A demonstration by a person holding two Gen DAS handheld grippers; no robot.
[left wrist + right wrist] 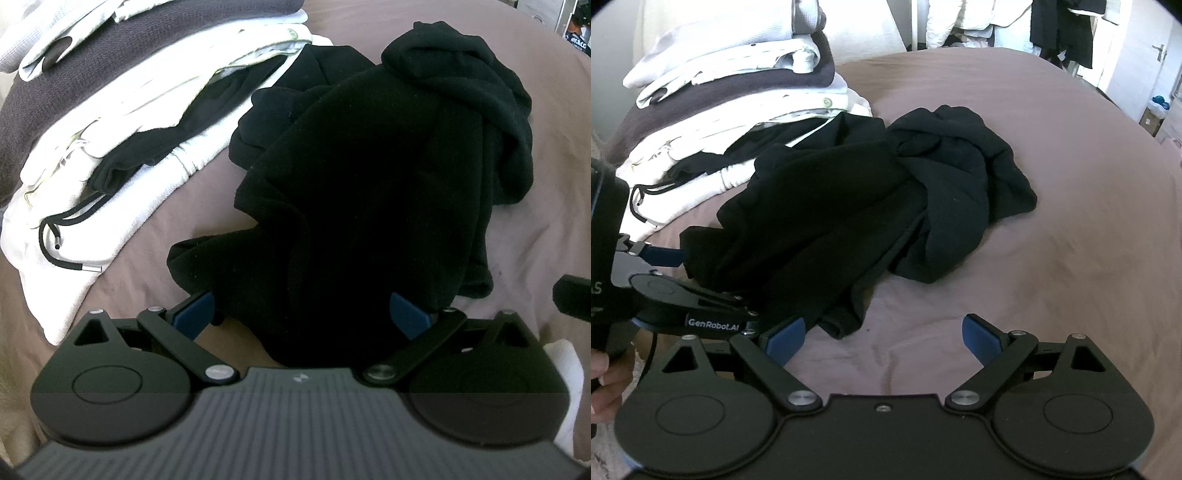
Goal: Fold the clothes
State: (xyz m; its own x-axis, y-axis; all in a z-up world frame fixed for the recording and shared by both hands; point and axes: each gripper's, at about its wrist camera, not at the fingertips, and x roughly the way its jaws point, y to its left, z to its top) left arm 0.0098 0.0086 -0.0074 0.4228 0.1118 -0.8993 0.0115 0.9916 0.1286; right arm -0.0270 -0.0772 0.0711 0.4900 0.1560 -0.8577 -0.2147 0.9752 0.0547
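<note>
**Lena:** Black garment (849, 206) lies crumpled in the middle of the bed (1052, 184), just beside the stack of folded clothes (738, 92). Where do we begin?

**Tomas:** With its near edge. The left gripper (301, 314) has its fingers spread wide, and the cloth hangs down between them, but they do not pinch it. In the right view, one blue pad touches the garment's left edge.

**Lena:** And the right gripper (882, 336)?

**Tomas:** Also spread wide, holding nothing. It is above the bare sheet, with the nearest fold of the cloth just beside its left finger (785, 338).

**Lena:** So what makes this step good?

**Tomas:** I think each gripper should take only one layer, at two corners well apart. The far end looks twisted, so pull slowly and flat. Also keep away from the stack, because its drawstring (59, 240) hangs loose.
</note>
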